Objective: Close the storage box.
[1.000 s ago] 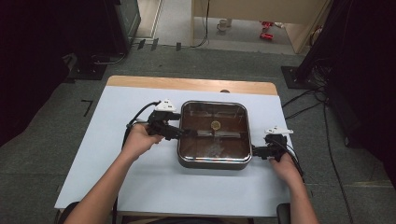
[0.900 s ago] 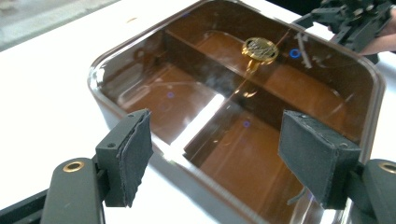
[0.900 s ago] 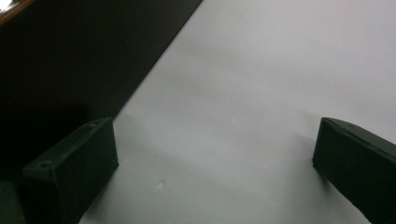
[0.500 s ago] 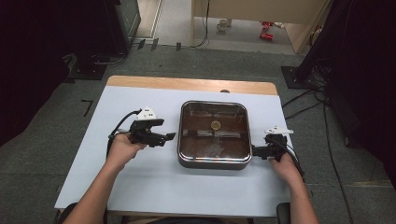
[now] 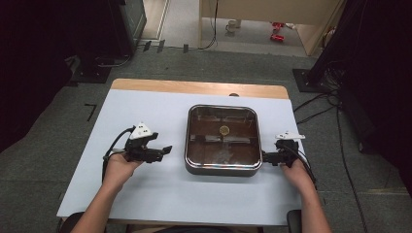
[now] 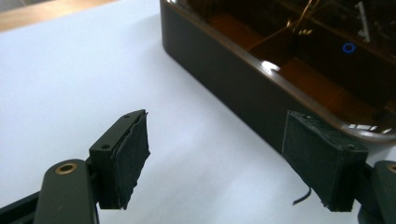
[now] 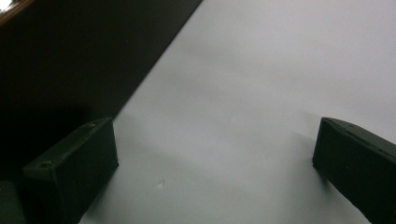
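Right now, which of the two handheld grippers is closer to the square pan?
The right gripper: its fingers sit beside the pan. The left gripper stands apart across bare table.

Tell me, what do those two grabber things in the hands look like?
Both are black. The left gripper has a grey three-cornered plate on top and a black cable trailing behind. The right gripper has a pale plate and cable too. Their fingers are flat black blocks with dark pads. The forearms are bare.
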`<control>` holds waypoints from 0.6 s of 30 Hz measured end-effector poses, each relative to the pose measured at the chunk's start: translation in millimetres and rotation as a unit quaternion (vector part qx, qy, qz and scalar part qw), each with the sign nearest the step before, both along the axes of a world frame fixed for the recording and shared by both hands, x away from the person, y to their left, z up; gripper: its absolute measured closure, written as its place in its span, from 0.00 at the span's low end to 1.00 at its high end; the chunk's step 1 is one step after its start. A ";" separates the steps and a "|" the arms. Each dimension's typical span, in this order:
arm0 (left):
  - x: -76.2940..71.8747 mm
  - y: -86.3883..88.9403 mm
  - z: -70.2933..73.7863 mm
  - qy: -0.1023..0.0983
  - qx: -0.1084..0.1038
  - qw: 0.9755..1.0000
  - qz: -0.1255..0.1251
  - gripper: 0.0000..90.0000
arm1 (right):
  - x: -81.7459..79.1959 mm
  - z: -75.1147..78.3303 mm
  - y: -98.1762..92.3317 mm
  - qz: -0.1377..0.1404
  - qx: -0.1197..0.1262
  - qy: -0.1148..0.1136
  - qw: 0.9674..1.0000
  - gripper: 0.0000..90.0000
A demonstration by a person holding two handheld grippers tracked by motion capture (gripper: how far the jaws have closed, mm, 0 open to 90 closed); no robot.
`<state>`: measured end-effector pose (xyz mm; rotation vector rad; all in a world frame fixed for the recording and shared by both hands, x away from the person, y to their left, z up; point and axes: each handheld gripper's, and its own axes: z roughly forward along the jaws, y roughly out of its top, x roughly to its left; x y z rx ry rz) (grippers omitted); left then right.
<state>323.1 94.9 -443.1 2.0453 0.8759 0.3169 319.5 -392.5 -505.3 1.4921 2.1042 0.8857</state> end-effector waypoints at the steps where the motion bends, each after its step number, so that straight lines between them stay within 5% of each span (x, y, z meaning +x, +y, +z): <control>1: -1.2 0.9 -2.6 0.001 0.001 1.000 0.002 0.25 | 0.0 0.0 0.0 0.000 0.000 0.000 1.000 0.00; 14: -7.2 -4.0 -31.4 0.022 0.051 0.998 0.019 0.26 | 0.0 0.0 0.0 0.000 0.000 0.000 1.000 0.00; 18: -4.7 -7.3 -38.1 0.038 0.035 0.998 0.030 0.27 | 0.0 0.0 0.0 0.000 0.000 0.000 1.000 0.00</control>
